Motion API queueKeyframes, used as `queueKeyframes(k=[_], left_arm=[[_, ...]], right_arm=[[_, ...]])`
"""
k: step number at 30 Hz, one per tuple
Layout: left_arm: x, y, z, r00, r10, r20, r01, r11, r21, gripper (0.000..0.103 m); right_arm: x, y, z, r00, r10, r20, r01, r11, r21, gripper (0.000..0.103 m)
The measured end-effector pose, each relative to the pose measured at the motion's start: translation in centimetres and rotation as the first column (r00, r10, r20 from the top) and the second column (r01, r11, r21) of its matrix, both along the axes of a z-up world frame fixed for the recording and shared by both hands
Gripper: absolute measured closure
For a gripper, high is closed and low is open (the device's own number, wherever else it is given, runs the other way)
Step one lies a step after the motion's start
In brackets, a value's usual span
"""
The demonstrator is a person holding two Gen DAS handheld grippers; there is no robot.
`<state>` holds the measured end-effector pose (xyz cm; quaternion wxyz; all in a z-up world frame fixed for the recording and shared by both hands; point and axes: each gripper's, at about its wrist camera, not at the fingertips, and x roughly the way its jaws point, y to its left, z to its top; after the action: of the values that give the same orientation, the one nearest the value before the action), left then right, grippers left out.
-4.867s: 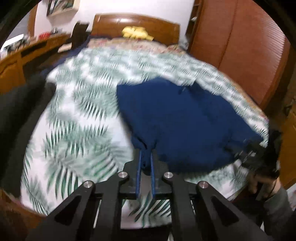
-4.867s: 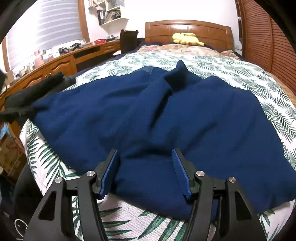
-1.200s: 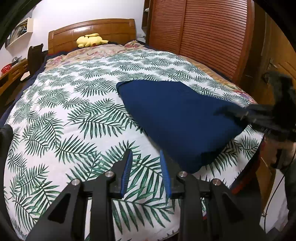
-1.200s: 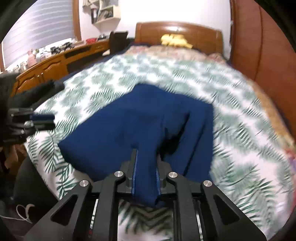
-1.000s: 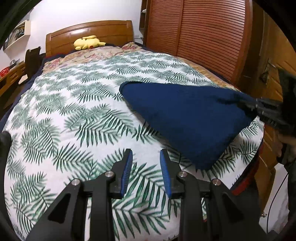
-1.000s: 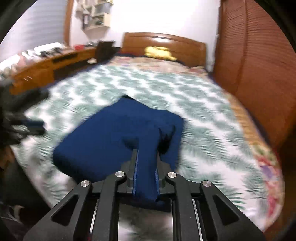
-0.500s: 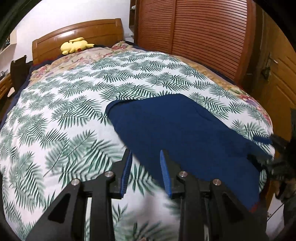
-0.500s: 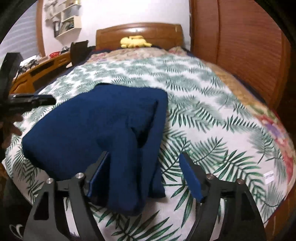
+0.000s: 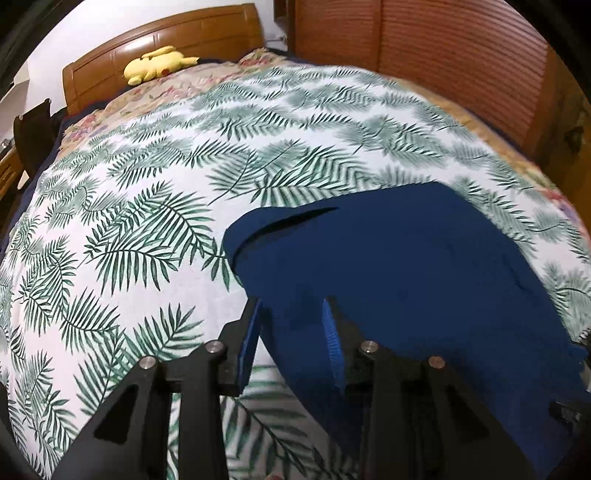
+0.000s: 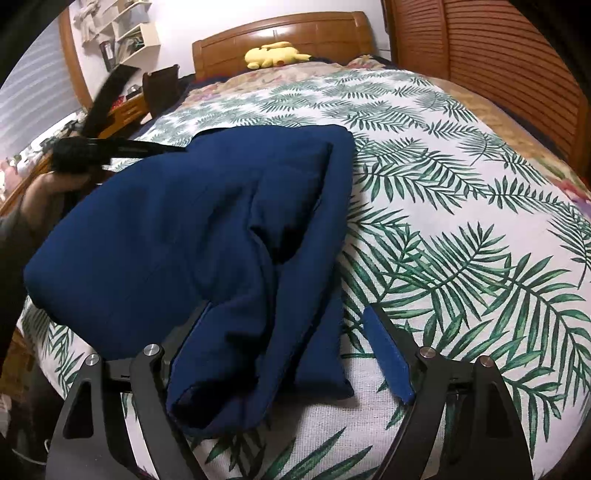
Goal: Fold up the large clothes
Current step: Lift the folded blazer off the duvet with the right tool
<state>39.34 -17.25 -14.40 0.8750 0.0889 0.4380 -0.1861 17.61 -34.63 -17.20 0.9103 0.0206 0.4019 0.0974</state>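
Observation:
A folded dark blue garment (image 9: 399,266) lies on the palm-leaf bedspread (image 9: 147,206), near the bed's front edge. My left gripper (image 9: 291,332) is open, its blue-padded fingers (image 9: 250,336) straddling the garment's near left edge. In the right wrist view the garment (image 10: 192,229) lies bunched with a loose fold at the front. My right gripper (image 10: 288,347) is wide open over that front fold, the left finger partly hidden under cloth. The left gripper (image 10: 92,147) and the hand holding it show at the garment's left side.
A yellow plush toy (image 9: 157,62) lies by the wooden headboard (image 9: 166,33). A slatted wooden wardrobe (image 9: 461,55) runs along the bed's right side. A desk and shelves (image 10: 122,33) stand to the left. The bedspread (image 10: 461,206) shows right of the garment.
My right gripper let go of the garment and opened wide; the garment dropped onto the bed. My left gripper moved in over the garment's edge, still open.

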Motion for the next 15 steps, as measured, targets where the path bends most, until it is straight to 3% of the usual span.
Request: queueKeyframes(k=[9, 15], left_arm=[[3.4, -0.8, -2.0, 0.999, 0.012, 0.036, -0.015, 0.996, 0.092, 0.057], [5.3, -0.8, -2.6, 1.000, -0.006, 0.026, 0.003, 0.996, 0.090, 0.048]], right_arm=[[0.3, 0.2, -0.1, 1.000, 0.011, -0.009, -0.011, 1.000, 0.008, 0.019], [0.4, 0.1, -0.4, 1.000, 0.011, -0.015, -0.010, 0.999, 0.035, 0.018]])
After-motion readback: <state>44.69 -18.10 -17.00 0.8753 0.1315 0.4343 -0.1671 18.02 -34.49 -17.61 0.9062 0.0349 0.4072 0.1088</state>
